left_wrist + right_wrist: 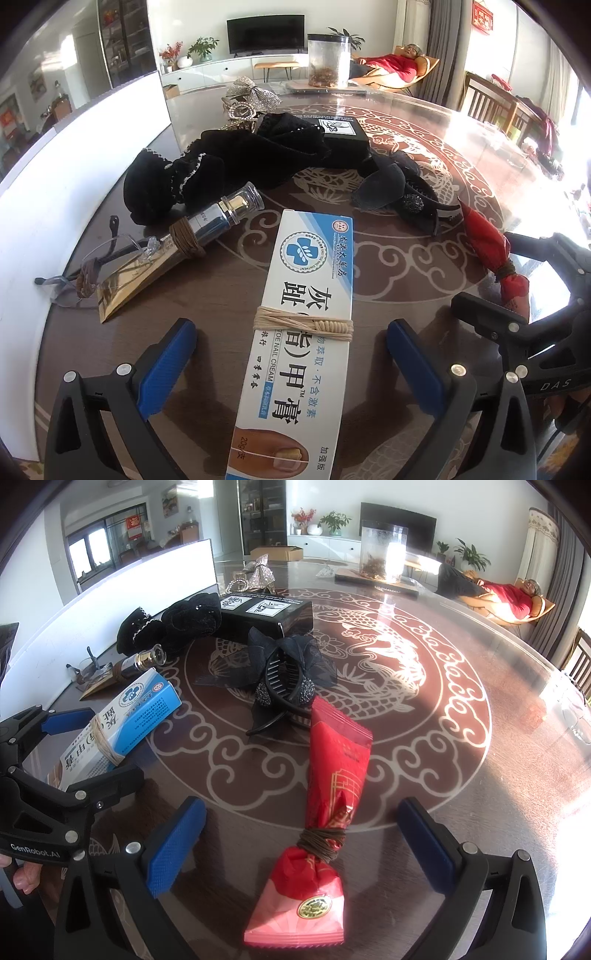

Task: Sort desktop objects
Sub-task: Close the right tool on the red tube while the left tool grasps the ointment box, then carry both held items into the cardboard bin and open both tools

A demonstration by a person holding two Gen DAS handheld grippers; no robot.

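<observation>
Glass-topped table (424, 775), left gripper (291, 354) agape astride cream box (295, 332), level

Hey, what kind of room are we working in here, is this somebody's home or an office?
Most likely a home living and dining room. A television stands on a low white cabinet with potted plants beside it, someone in red lies back in a lounge chair, and the work surface is a round glass-topped dining table.

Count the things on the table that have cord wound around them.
3 seen: the cream box between the left tongs, the red packet between the right tongs, and the silver bottle beside the box. More may hide behind the black cloth.
</observation>
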